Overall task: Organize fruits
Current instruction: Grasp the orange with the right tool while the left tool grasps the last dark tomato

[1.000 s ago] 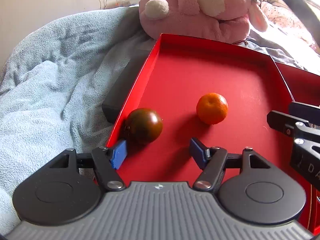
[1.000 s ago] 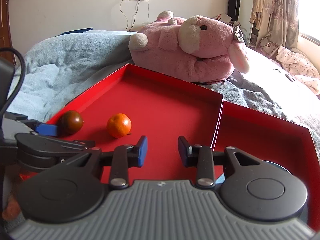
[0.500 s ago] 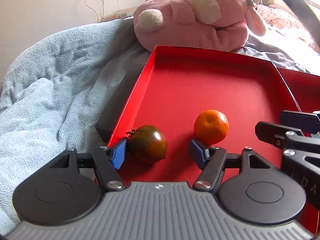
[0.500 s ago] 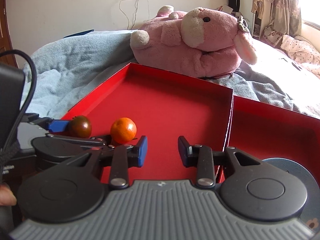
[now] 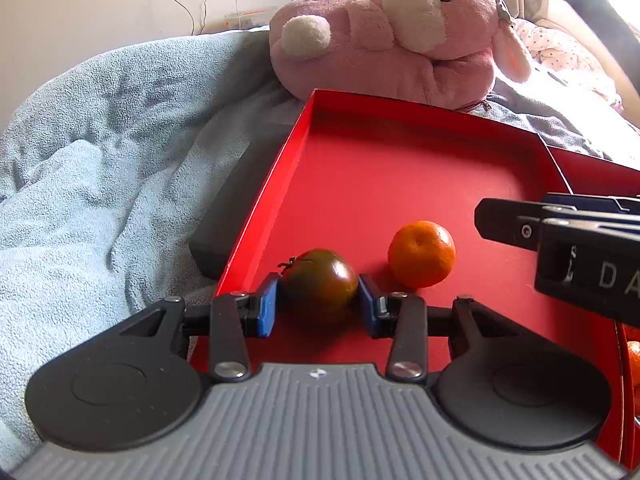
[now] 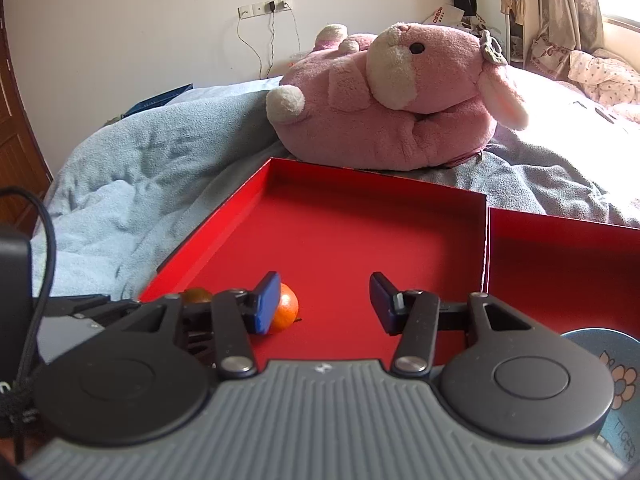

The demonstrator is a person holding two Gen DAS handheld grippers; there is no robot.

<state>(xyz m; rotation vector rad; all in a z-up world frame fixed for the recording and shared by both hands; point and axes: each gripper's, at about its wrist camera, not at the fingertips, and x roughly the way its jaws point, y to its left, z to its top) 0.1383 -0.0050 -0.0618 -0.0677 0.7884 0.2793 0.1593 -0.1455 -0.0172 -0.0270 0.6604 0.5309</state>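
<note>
A dark brown-red tomato (image 5: 320,282) lies near the left wall of the red tray (image 5: 400,168). My left gripper (image 5: 318,304) has its blue pads closed against both sides of the tomato. An orange mandarin (image 5: 422,253) lies just right of it on the tray floor. In the right wrist view my right gripper (image 6: 322,304) is open and empty above the tray (image 6: 340,232); the mandarin (image 6: 286,313) peeks out behind its left finger, and the tomato (image 6: 196,295) is mostly hidden.
A pink plush animal (image 5: 392,36) lies behind the tray. A blue blanket (image 5: 100,168) covers the bed on the left. A second red tray (image 6: 560,264) adjoins on the right. A blue patterned bowl (image 6: 620,392) sits at the lower right. A dark box (image 5: 236,208) lies beside the tray's left wall.
My left gripper moved forward around the tomato and closed its pads onto it. My right gripper opened wider and shifted left toward the mandarin.
</note>
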